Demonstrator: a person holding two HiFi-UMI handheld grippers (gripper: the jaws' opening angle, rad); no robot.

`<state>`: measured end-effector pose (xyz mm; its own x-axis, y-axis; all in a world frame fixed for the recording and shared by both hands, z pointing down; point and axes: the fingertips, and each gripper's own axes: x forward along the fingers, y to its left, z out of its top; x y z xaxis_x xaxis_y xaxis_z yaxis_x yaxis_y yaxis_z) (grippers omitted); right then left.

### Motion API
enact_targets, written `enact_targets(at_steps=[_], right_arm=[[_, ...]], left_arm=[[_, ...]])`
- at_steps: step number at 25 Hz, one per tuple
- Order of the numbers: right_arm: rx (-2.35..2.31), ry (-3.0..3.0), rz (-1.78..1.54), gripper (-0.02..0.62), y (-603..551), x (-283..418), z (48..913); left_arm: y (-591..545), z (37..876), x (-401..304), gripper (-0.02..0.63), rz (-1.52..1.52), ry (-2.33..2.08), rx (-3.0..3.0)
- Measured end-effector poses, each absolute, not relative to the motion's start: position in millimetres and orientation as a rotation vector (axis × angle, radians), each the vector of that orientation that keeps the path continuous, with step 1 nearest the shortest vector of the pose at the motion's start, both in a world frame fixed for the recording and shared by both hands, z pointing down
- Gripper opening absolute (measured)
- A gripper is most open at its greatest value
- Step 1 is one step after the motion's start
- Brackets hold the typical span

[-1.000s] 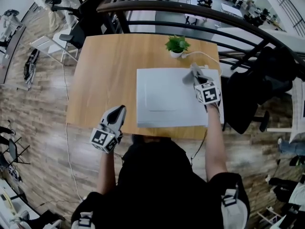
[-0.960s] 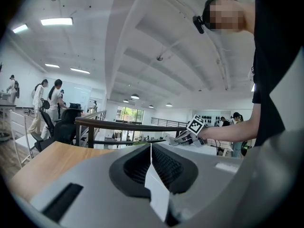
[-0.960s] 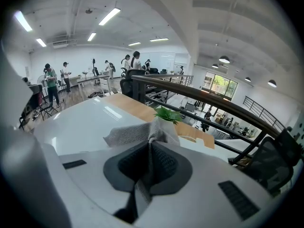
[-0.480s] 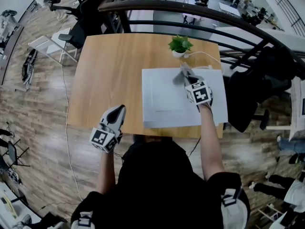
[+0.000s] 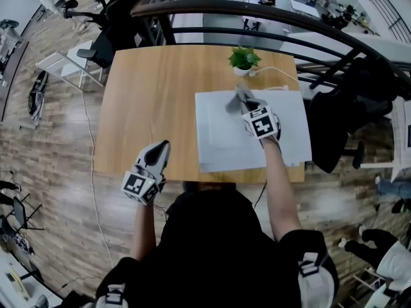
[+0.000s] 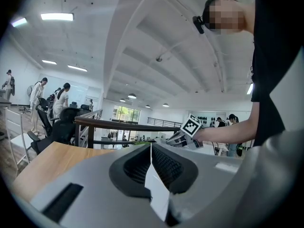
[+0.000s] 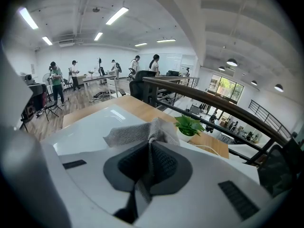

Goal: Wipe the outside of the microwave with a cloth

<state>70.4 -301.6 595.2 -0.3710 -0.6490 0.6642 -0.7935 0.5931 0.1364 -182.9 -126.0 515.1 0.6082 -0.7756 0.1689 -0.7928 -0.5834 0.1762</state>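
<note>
The white microwave (image 5: 218, 133) sits on the right part of the wooden table (image 5: 148, 101), seen from above. My right gripper (image 5: 242, 97) is over the far middle of its top, shut on a grey cloth (image 5: 233, 101) that trails to the left of the jaws. In the right gripper view the cloth (image 7: 135, 132) sticks out past the closed jaws above the microwave's top (image 7: 90, 129). My left gripper (image 5: 158, 151) hangs at the table's near edge, left of the microwave, shut with nothing in it (image 6: 151, 146).
A small potted plant (image 5: 243, 59) stands behind the microwave, with a white cable (image 5: 273, 70) beside it. A dark curved railing (image 5: 257, 15) runs behind the table. Office chairs (image 5: 106, 40) and people stand beyond on the left.
My right gripper has slid the cloth leftward across the microwave's top, from its right rear toward the middle. The left gripper has stayed put.
</note>
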Motion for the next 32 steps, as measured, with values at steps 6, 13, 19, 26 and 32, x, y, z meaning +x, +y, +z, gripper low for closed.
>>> enact_targets(at_steps=[6,13,19,26,32], right_arm=[[1.117,-2.139,0.281,0.012,-301.7,48.9,595.8],[1.118,-2.130,0.299,0.012,-303.7,33.5,599.2],[1.116,-2.125,0.296,0.012,-304.2,19.5,601.1],[1.131,-2.136,0.263,0.012,-307.7,5.7,595.2],[1.095,-2.146,0.264,0.011,-306.8,-18.1,598.1]], left_arm=[[-128.6,515.1,-193.7,0.009,0.114,-1.271,2.616],[-132.8,512.7,-209.8,0.009,0.090,-1.272,2.630],[-130.8,517.0,-225.9,0.009,0.110,-1.273,2.621],[-130.0,515.4,-239.4,0.009,0.105,-1.281,2.624],[-129.0,514.8,-252.9,0.009,0.119,-1.283,2.627]])
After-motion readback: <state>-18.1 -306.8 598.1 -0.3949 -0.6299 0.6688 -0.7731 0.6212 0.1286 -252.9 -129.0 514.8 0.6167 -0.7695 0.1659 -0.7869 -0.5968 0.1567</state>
